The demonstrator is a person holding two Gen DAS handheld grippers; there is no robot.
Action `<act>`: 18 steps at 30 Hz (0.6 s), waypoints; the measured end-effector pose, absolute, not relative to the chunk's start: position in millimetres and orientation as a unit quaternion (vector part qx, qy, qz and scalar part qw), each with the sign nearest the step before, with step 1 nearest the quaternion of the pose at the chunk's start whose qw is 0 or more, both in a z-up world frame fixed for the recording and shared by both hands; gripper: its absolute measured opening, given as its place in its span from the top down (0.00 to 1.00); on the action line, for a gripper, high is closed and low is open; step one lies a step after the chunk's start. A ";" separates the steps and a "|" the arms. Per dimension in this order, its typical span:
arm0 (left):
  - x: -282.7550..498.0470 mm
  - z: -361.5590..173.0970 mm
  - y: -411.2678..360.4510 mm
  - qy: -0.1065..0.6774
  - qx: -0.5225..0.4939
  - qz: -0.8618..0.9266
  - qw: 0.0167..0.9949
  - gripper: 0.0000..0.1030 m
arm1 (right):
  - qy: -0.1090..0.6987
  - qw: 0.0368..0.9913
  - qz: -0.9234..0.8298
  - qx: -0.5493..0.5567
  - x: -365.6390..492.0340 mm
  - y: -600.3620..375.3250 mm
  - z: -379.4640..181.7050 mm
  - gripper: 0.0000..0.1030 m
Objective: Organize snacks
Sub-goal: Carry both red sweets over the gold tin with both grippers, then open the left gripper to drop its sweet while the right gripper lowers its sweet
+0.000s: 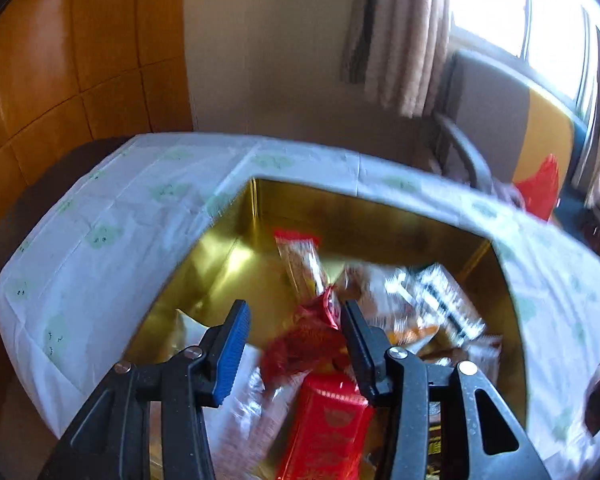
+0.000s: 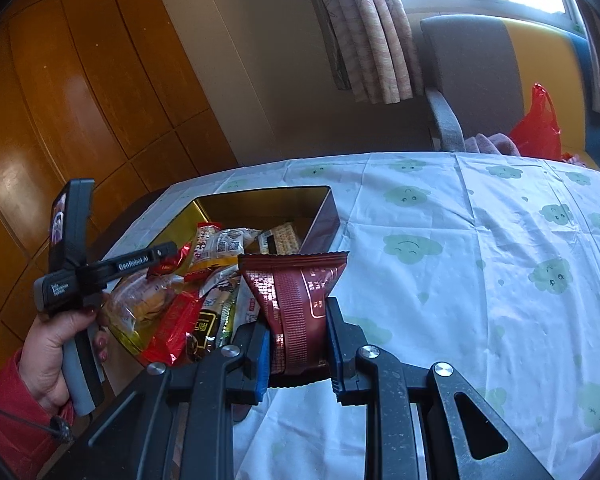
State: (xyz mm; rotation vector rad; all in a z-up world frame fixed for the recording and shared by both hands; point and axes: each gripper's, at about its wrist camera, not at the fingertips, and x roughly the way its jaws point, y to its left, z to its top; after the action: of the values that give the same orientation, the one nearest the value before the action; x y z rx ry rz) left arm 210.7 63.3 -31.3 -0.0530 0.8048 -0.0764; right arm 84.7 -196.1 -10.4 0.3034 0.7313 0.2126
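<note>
Progress: we judge the sorting well along, with most snacks already piled in the gold tin [image 2: 324, 208], which sits left of centre in the right wrist view, on the cloud-print tablecloth [image 2: 480, 248].
Inside the tin: we spot a red packet [image 1: 324, 424] at the bottom centre of the left wrist view, an orange-striped packet [image 1: 298, 256] above it, and clear-wrapped ones to the right, all blurred.
Left to do: we see one dark red pouch [image 2: 300, 292] outside the tin, held above the cloth just to its right; it looks to us like the next one in.
Table: no other loose snacks show on the cloth in either view.
Right gripper [image 2: 298, 344]: lower centre of its own view, blue pads pinching the dark red pouch at its lower half, pouch upright with its crimped top edge up.
Left gripper [image 1: 296, 324]: hanging over the tin, jaws spread about halfway; a crinkled red wrapper [image 1: 312, 332] shows between them, but we cannot tell whether a pad touches it.
Hand [image 2: 56, 344]: lower left of the right wrist view, red sleeve, wrapped round the left tool's grip.
</note>
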 end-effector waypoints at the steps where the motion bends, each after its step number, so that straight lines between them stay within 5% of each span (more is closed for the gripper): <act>1: 207.9 -26.8 66.8 0.384 -0.033 -0.040 0.922 0.52 | 0.356 0.917 0.106 0.145 85.3 -194.3 -9.5 0.77; 4: 196.6 -16.2 79.7 0.370 -0.058 -0.037 0.927 0.45 | 0.360 0.915 0.115 0.141 88.9 -187.4 -8.9 0.77; 18: 111.4 -18.6 86.9 0.380 -0.062 -0.022 0.923 0.45 | 0.399 0.895 0.174 0.097 106.3 -128.5 -18.6 0.77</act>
State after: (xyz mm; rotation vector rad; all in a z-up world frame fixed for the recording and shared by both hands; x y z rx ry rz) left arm 111.4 86.9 -18.6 -0.1280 0.7794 -0.0443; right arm 106.3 -128.5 -18.6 0.2002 0.8278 0.3614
